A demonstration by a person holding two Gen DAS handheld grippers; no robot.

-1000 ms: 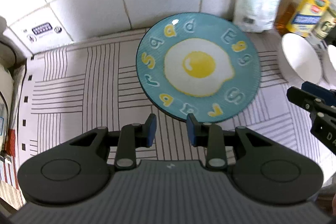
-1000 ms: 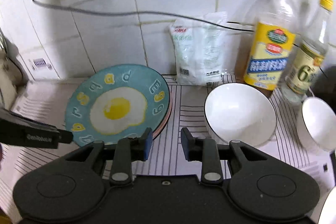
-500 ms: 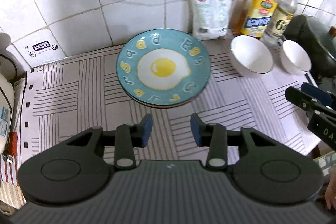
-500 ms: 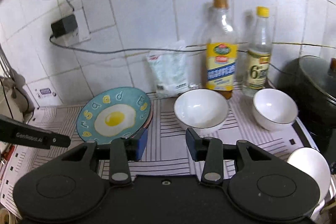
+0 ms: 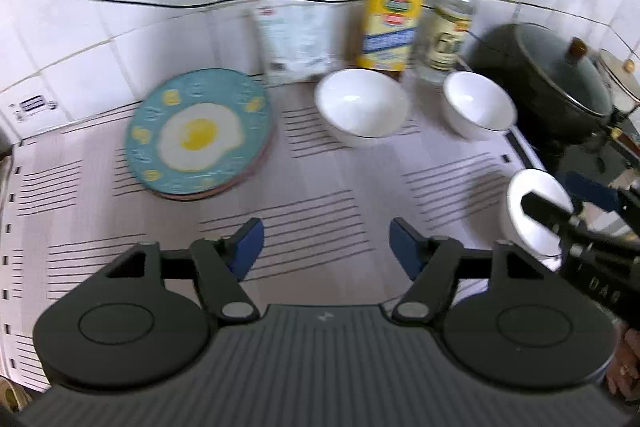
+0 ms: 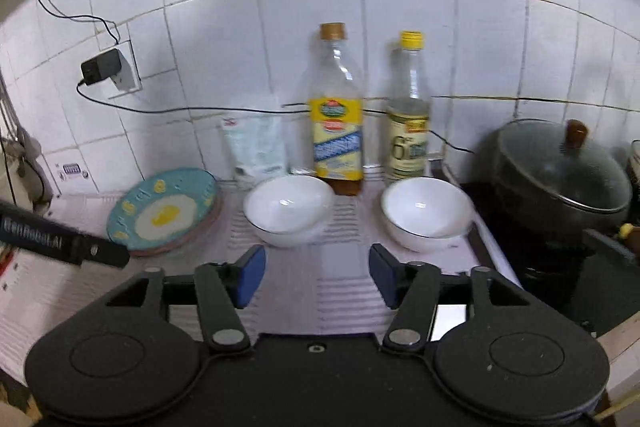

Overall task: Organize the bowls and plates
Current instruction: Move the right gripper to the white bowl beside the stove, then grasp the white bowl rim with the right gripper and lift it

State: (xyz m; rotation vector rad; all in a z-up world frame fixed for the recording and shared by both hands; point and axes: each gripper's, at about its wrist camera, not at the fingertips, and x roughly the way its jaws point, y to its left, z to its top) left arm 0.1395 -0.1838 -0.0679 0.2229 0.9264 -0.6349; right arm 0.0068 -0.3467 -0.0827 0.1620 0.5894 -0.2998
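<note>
Both grippers, left and right, hover with fingers spread and empty above the bench, plates stacked left, so next comes nesting the three separate bowls.

Left tool gapes wide at lower centre above the striped desk. The round teal fried-egg plate lies centre left; three white ceramic bowls sit at centre, upper right and right edge.

Teal fried-egg plate atop stacked plates, left of three upright white bowls.
</note>
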